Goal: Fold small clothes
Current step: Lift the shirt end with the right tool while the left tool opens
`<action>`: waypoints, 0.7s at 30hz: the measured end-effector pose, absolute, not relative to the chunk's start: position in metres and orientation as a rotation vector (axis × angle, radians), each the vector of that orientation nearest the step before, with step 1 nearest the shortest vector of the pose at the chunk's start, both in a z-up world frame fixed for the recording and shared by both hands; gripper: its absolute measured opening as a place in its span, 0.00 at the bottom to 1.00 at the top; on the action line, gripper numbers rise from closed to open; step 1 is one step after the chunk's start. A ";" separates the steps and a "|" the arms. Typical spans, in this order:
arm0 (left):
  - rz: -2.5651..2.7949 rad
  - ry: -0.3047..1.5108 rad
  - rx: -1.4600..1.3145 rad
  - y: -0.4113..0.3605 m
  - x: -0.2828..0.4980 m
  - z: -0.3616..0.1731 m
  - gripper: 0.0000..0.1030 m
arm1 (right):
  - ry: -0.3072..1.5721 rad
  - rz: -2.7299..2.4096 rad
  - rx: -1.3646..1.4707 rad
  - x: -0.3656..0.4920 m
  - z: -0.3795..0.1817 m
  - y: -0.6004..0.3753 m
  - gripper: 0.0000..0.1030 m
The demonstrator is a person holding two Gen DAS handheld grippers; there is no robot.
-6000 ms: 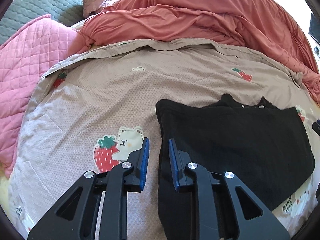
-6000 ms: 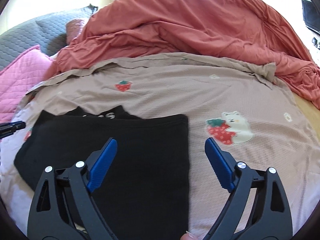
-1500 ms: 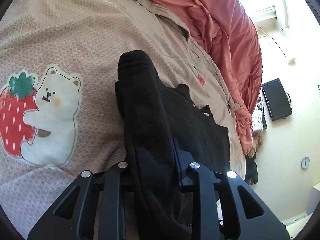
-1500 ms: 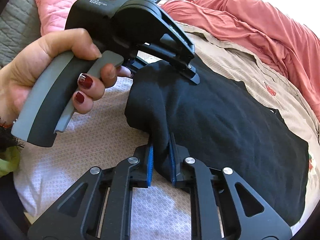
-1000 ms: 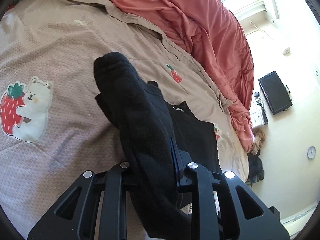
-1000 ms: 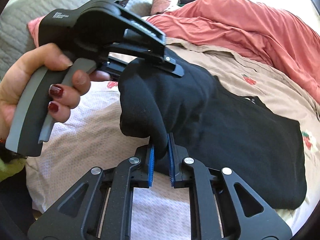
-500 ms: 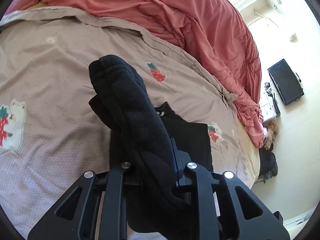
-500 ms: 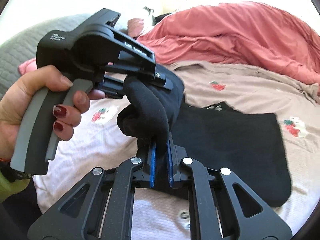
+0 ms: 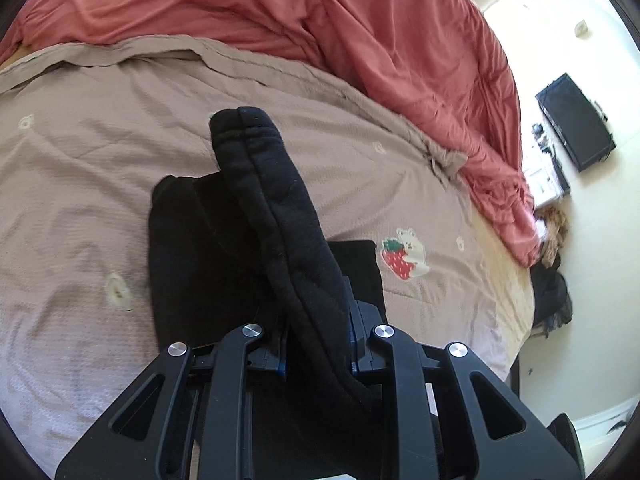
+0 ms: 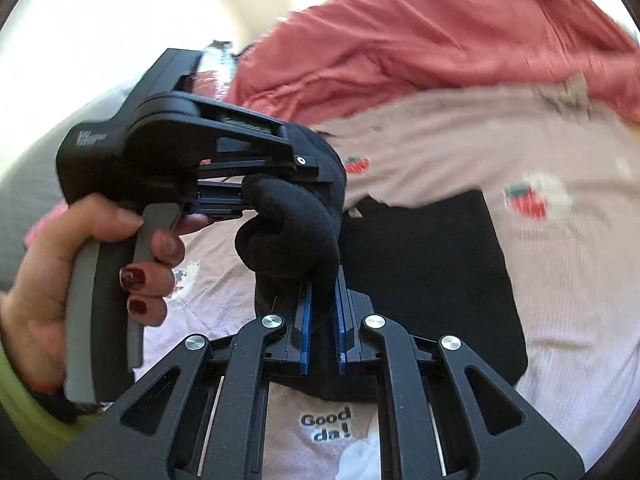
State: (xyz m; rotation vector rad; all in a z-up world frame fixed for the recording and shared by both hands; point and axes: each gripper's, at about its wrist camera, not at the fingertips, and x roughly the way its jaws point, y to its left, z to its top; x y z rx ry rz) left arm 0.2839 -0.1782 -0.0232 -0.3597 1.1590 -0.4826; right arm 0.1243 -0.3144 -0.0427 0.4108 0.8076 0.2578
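a black garment lies partly on the taupe bedspread, one edge lifted off it. the left gripper and right gripper each pinch that raised fold. a red duvet is heaped along the bedspread's far edge.

garment on bedsheet, duvet behind, monitor far rt
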 end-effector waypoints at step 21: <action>-0.469 1.122 -0.298 -0.208 0.280 -0.043 0.46 | 0.972 0.161 0.849 0.128 -0.102 -0.374 0.05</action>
